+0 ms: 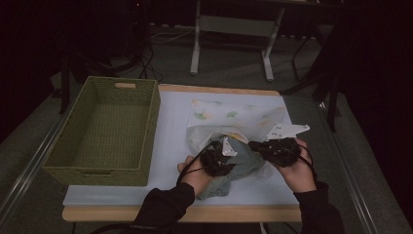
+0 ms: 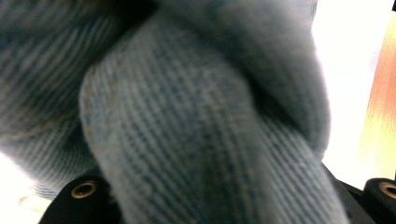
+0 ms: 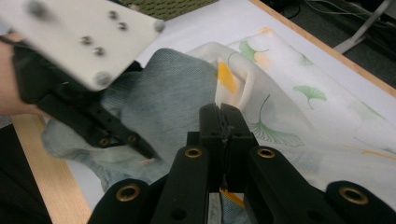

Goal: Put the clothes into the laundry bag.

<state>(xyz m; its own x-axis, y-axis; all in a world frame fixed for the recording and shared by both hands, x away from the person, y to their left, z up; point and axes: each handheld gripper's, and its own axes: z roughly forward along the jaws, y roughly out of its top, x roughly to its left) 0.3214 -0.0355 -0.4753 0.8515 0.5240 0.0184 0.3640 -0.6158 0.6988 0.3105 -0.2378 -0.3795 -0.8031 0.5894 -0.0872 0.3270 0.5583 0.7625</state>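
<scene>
On the counter, in front of the person, a blue-grey denim garment lies bunched at the near edge of a white cloth printed with green and yellow leaves, which spreads away toward the far side. The two pieces overlap in a heap between the hands. The left hand-held gripper sits on the near left of that heap, and its own view looks straight into a thick fold of the denim lying between its jaws; the pads are hidden by the fabric, so whether it is pinching the fold or only pushed against it cannot be told. The right hand-held gripper is clamped tight, its two jaws pressed together on a thin edge of the printed cloth where a yellow patch shows, just beside the denim's upper fold. The coming move appears to turn on pulling the two fabrics apart: the denim lies toward the person and to the left, nearer the left hand, while the printed cloth runs away from the right hand toward the far right corner, with its long axis roughly across the counter. The denim is too crumpled to give a clear axis. A green woven basket stands empty, well apart to the left.
</scene>
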